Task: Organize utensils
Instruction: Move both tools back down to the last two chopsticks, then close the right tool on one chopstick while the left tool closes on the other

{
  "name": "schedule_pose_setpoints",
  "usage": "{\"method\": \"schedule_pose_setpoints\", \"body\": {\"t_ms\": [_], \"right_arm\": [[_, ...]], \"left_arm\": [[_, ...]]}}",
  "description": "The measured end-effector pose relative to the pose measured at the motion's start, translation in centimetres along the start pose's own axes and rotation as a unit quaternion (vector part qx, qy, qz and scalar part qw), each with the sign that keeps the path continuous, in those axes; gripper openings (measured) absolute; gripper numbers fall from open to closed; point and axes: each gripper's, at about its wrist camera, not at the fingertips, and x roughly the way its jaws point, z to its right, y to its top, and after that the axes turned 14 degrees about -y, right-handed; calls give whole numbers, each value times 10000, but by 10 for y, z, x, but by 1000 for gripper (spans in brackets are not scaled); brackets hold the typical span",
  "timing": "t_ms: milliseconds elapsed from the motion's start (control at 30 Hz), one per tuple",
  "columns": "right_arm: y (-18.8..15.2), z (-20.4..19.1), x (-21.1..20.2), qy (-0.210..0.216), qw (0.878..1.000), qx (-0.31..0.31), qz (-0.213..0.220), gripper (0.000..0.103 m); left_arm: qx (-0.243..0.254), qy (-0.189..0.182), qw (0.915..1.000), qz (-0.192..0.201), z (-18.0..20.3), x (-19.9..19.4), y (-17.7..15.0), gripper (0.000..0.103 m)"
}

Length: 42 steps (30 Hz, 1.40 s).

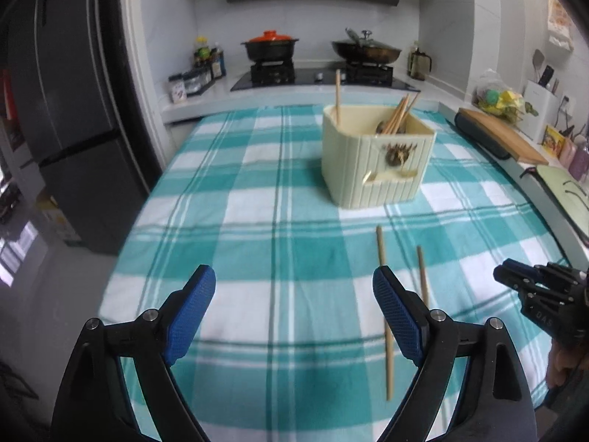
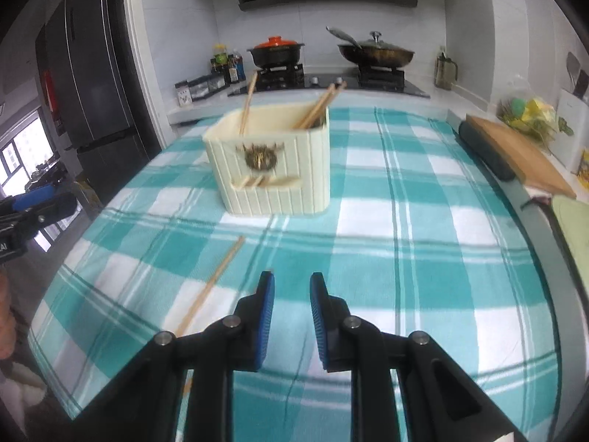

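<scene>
Left wrist view looks past the left claw point(image 1: 294, 309), whose blue pads stand far apart with only the checked cloth point(image 1: 257, 221) between them: released, holding nothing. Two loose chopsticks point(image 1: 384, 313) lie on the cloth just right of it, roughly parallel, pointing toward the far cream holder point(image 1: 375, 169); the longer one passes under the claw's right finger. The holder already has a bundle of chopsticks point(image 1: 399, 116) at its right and one single stick point(image 1: 337, 95) upright at its left.

The step in hand looks like picking up a loose chopstick to drop into the holder. To do it well, the claw should come over the stick's middle, with its pads across the shaft rather than along it, go low enough to touch the cloth, and close gently so the thin stick does not roll away. Taking one stick at a time seems safer, as the pair lie a little apart.

Right wrist view adds what the left lacks: the right claw point(image 2: 292, 307) head-on, its pads nearly together with a narrow gap and nothing in it. It shows only one loose stick point(image 2: 210, 287), lying diagonally left of the claw, and the holder's front emblem more squarely. The left view alone shows both sticks, and the right claw at its right edge over the tabletop.
</scene>
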Motion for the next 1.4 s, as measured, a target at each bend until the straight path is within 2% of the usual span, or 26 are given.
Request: {"method": "schedule_pose_setpoints", "body": {"t_ms": [100,167,233,433,500,633,733,767,800,900,1133,1300,1400], "right_arm": [[-50,-5,16,-86,9991,-98,-404,21],[-69,-10,20,1,9984,-24,-557,21],[-72,-18,19,183,9980,98,-602,21],[-52,-60,19,648,9959,185,-611,22],[-49,-73,26,526,9961,158,-691,39],[-57,-90,40,118,9962,-204,-844,38],[-63,-94,34,-167,9964,-566,-607,30],[-64,-93,31,-246,9962,-624,-555,18],[-65,-90,30,-329,9958,-655,-541,12],[-69,-75,28,-473,9959,-562,-530,8],[-84,-15,23,-906,9942,-151,-556,6],[-94,28,20,-1193,9912,195,-547,6],[-98,40,18,-1219,9907,312,-511,6]], "left_arm": [[-402,19,9989,-241,-15,-1,-40,88],[-564,14,9979,-322,-18,-4,-57,88],[-625,7,9974,-352,-18,-6,-65,88],[-407,80,9987,-297,-8,-8,-71,88],[-429,88,9986,-302,-9,-9,-73,88],[-471,85,9981,-398,-9,-5,-80,88],[-459,53,9976,-514,-5,1,-86,88],[-445,16,9975,-557,-2,3,-88,88],[-420,-14,9973,-598,1,5,-90,88],[-273,-113,9973,-678,13,11,-91,88],[88,-448,9960,-765,38,36,-73,88],[269,-552,9940,-905,55,70,-54,88],[399,-452,9931,-1005,65,93,-50,88]]}}
